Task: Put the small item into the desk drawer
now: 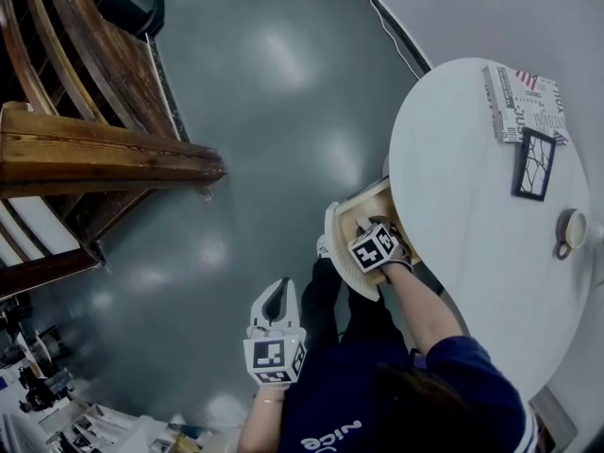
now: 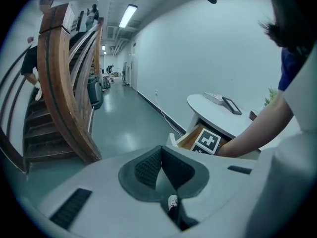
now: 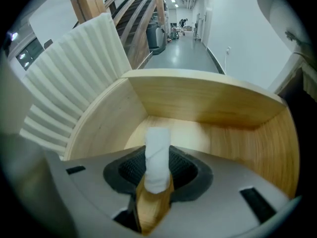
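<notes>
our right gripper (image 3: 157,178) is down inside the open wooden drawer (image 3: 208,105) under the round white table (image 1: 472,187). its jaws are about halfway closed and pinching the small white roll (image 3: 157,150), which pokes out past the pads toward the drawer bottom. we can't tell if it's touching the wood. the left gripper (image 2: 159,165) hangs off to the side over the grey floor (image 1: 274,111), jaws pressed together with nothing in them.

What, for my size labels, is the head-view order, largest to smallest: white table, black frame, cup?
1. white table
2. black frame
3. cup, a little smaller
Frame and cup lie on the table, equally near.
</notes>
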Tool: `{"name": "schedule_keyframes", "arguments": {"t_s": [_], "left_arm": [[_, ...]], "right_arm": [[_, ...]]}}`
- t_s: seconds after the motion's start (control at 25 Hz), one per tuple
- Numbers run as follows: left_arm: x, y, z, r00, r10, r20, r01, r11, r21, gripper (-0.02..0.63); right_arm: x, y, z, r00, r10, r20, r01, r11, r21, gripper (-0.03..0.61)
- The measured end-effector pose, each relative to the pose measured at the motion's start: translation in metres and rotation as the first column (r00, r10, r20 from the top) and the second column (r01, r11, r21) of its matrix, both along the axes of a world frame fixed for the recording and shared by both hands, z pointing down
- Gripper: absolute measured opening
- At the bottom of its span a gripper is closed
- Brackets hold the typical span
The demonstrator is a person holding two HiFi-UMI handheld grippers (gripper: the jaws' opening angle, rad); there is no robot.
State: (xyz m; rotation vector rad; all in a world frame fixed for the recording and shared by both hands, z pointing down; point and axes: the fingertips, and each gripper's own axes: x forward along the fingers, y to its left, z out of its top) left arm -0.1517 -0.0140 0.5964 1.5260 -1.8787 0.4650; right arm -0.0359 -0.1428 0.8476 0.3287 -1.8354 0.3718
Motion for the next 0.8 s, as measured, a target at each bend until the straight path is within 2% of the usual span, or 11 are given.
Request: {"name": "schedule_keyframes", "arguments": {"t_s": [0.68,0.76,0.8], "left_arm": [[0.007,0.013,0.002,1.0,0.005,0.007,-0.004,1.0,-0.025,0.003],[0.006,0.015,0.001,1.0,0.006,0.007,-0.006,1.0,-0.027,0.003],[0.006,0.016,0.001,1.0,0.007,0.006,-0.007,1.0,-0.027,0.003]], "right_arm": [[0.009,0.008,0.022,0.995,-0.033,-0.095,0.029,0.999,-0.044,0.152],[0.007,0.011,0.02,0.996,-0.014,-0.088,0.008,0.998,-0.066,0.183],[0.006,0.012,0.019,0.996,-0.004,-0.085,-0.003,0.997,-0.076,0.219]]}}
